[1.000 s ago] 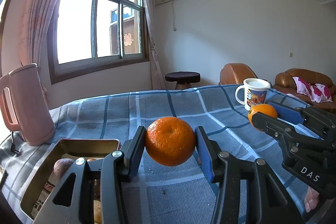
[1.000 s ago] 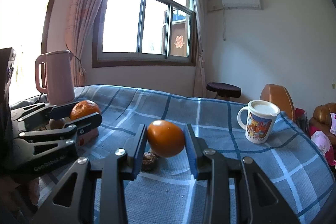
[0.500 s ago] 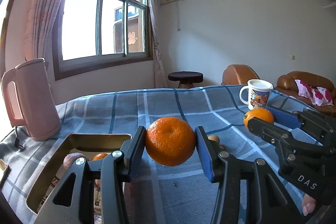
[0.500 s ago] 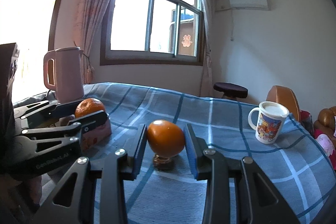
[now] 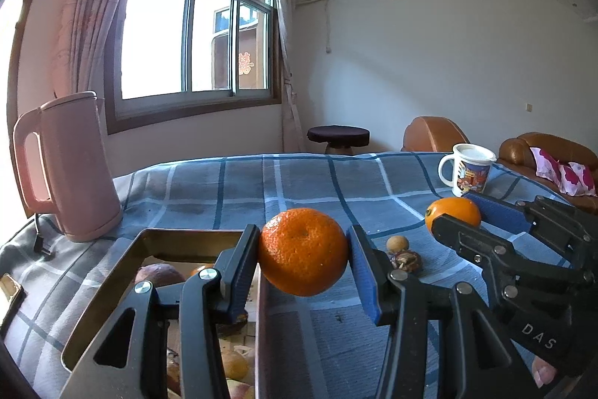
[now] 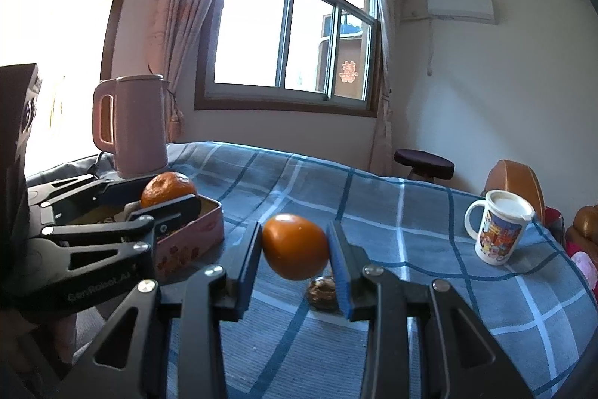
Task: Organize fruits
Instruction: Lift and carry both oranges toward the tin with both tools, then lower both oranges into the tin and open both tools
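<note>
Both tools have swung toward the tin since the earlier frames, so its open top now lies right under the left tool's fingers. That left tool (image 5: 303, 258) is clamped on a dimpled mandarin (image 5: 302, 256), held in the air above the tin's near right wall. The right tool (image 6: 295, 254) grips a smoother orange (image 6: 295, 251), held above the checked blue cloth of the tabletop (image 6: 429, 212).

Inside the rectangular tin (image 5: 112, 272) lie several fruits, among them a dull purple one (image 5: 157, 275); the others are partly hidden by the fingers. On the cloth between the two tools sit a small round tan fruit (image 5: 397, 243) and, just beside it, a brown wrinkled piece (image 5: 406, 260).

Farther out, a pink kettle (image 5: 71, 167) stands behind the tin on the left, and a printed white mug (image 6: 499, 227) stands well apart on the right.
</note>
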The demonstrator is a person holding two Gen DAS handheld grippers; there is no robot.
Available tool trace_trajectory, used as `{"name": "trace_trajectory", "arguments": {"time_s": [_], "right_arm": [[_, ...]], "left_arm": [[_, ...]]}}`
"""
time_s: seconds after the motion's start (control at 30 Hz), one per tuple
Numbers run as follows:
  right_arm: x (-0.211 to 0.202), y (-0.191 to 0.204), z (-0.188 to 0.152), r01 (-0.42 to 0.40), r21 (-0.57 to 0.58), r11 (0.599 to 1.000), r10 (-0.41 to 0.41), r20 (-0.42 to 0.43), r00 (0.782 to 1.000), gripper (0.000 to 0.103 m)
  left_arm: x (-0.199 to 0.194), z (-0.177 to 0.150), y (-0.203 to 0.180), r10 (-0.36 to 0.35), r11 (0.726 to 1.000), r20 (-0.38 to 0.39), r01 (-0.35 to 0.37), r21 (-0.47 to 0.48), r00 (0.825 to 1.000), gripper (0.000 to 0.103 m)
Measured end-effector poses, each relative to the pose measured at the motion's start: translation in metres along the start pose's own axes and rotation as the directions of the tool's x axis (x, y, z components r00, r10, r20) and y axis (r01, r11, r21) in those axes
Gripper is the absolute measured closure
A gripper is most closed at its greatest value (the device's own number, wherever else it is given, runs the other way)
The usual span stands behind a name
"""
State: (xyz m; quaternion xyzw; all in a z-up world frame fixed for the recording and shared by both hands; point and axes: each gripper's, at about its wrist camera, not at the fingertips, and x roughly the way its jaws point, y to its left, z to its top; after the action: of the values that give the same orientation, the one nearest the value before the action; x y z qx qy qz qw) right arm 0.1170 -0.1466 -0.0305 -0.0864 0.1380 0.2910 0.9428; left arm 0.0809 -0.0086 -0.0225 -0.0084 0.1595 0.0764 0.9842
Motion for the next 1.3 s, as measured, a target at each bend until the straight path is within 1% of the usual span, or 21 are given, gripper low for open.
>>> {"name": "trace_trajectory", "arguments": {"time_s": [0.4, 0.7, 1.3], "right_arm": [[0.007, 0.021, 0.01, -0.041, -0.028, 0.999, 0.041, 0.0, 0.999, 0.065], [0.014, 0.043, 0.021, -0.077, -0.058, 0.995, 0.077, 0.004, 0.997, 0.065], [0.037, 0.09, 0.031, -0.155, -0.109, 0.982, 0.153, -0.022, 0.988, 0.065]], "left_arm": [[-0.009, 0.0, 0.028, 0.022, 0.999, -0.007, -0.023, -0.046, 1.0, 0.053], [-0.014, -0.001, 0.055, 0.054, 0.995, -0.018, -0.055, -0.08, 0.998, 0.053], [-0.018, -0.009, 0.098, 0.12, 0.986, -0.056, -0.125, -0.108, 0.991, 0.053]]}}
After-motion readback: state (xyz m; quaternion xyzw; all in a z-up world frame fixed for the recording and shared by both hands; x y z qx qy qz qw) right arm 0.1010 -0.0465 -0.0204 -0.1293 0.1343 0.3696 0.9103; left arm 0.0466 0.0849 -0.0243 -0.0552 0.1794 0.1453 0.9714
